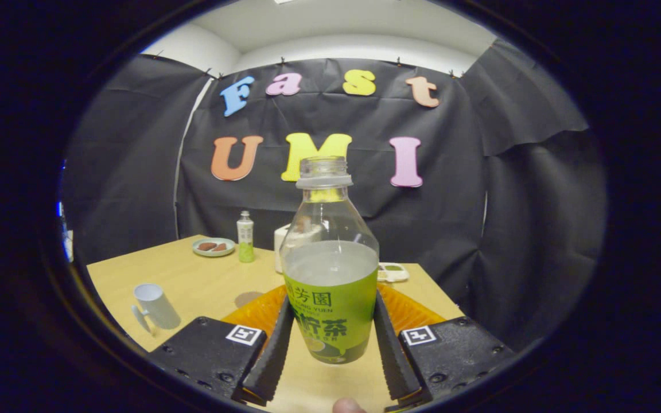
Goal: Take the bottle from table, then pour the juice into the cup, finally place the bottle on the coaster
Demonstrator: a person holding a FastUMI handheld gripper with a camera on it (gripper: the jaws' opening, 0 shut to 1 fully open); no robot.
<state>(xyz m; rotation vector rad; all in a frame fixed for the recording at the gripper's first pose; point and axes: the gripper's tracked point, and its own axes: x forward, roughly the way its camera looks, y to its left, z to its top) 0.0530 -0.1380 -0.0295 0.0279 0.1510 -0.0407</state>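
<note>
1. Far left, ahead of the tongs: white cylindrical cup with a handle (pixel 155 307), upright on the light wooden table (pixel 204 281). Can't see inside it, so whether juice is in yet can't be told.
2. Beyond, left of centre: small pale plate w/ brown pieces (pixel 213 246), beside it a small white-and-green bottle (pixel 244 236).
3. Centre: clear plastic bottle w/ green label (pixel 330 269), cap off, upright, approx. half full. Tongs (pixel 330 338) pinch it, both fingers pressed on the label sides.
4. Just behind the bottle: orange ribbed round coaster (pixel 408 312), bottle's base seems over/near it; contact can't be told.
5. Right, beyond: small pale dish (pixel 392 272).
6. Progress: grab looks done. Pour status unclear. Release on the coaster is left.
</note>
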